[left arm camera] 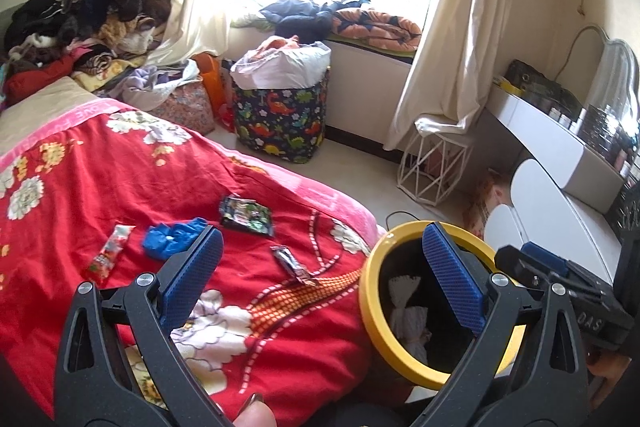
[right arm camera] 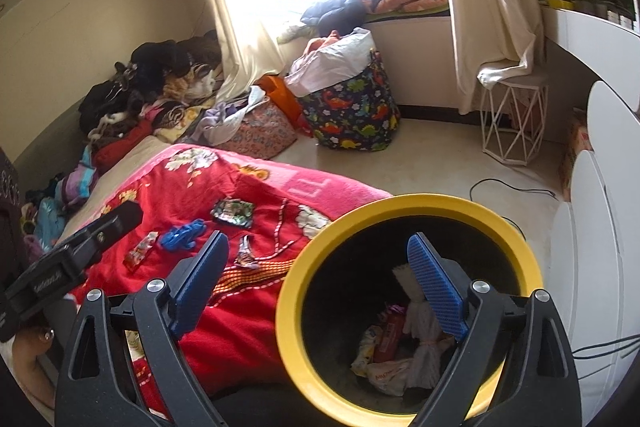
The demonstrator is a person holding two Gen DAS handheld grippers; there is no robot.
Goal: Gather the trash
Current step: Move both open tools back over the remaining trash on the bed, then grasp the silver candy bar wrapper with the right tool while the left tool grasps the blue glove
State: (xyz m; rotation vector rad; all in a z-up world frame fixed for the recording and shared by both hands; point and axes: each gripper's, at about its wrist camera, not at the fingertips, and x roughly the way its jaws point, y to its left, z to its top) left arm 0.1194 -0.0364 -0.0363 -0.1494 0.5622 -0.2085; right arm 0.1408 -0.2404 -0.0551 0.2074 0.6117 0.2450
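Overhead, both ribbed blue tongs (left arm camera: 324, 279) (right arm camera: 320, 287) wide, empty, above round yellow-rimmed bin (right arm camera: 304, 307).

Ahead-left of my grippers, four scraps lie flat on the red blanket — blue glove (left arm camera: 173, 238), red wrapper (left arm camera: 109, 253), dark packet (left arm camera: 246, 215), silver wrapper (left arm camera: 293, 265). The yellow-rimmed bin (right arm camera: 404, 205) stands just below my right tool — upright, holding crumpled trash.

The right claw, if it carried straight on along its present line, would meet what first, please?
Probably the yellow-rimmed bin: the open, empty right claw points at its near rim, though depth is unclear.
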